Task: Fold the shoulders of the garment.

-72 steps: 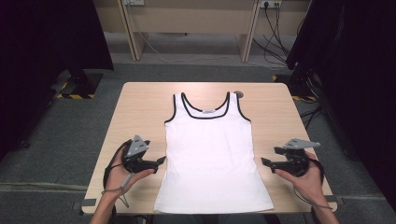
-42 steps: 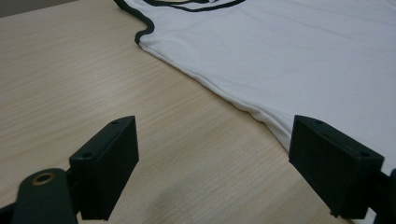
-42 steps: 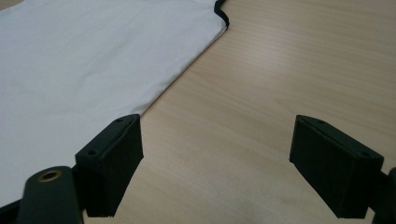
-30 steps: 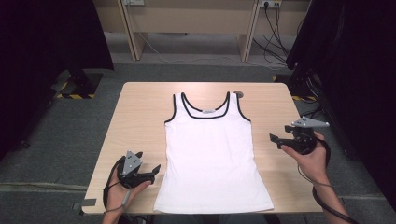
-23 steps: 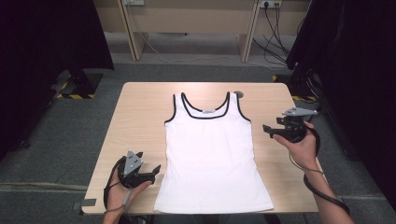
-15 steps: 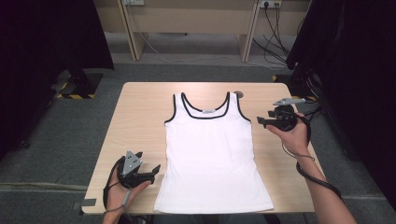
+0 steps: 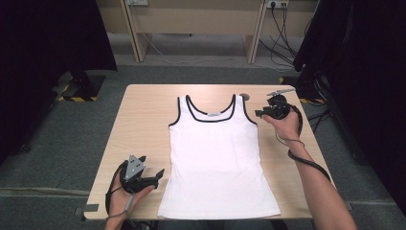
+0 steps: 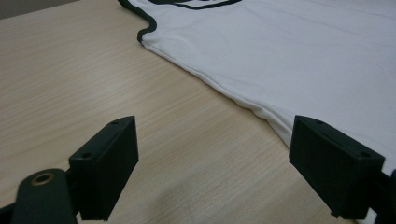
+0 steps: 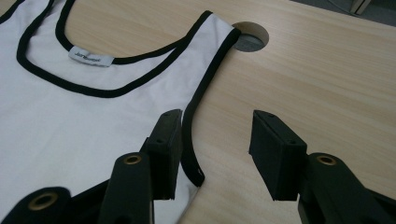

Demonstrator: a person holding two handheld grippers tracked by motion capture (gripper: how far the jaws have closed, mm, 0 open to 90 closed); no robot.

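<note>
Tank top: a white sleeveless tank top (image 7: 218, 158) with black binding round the neckline and armholes and a small white label inside the back of the neck; it lies flat and smooth, face up, at the centre of the high view, straps toward the top of the frame and hem toward the bottom.
Handling: likely light, soft and limp; it will sag and fold wherever it is lifted and may drag across the wood. The bound edges at the strap (image 9: 212, 60) and the armhole look the firmest places to pinch, with the side seam lower down for the other grip.
Right hand-held gripper: the right hand-held gripper (image 7: 266, 112) sits at the upper right of the high view, just beside the top's shoulder. Its jaws have just been closing and stand about half open; in the right gripper view the black armhole edge runs between them, but the pads do not yet press it.
Left hand-held gripper: the left hand-held gripper (image 7: 154, 175), lower left of the high view, has its jaws spread wide and holds nothing, near the top's side edge.
Desk: a pale wood desk (image 7: 143, 120) with a round cable hole (image 9: 250, 36) just beyond the strap.
</note>
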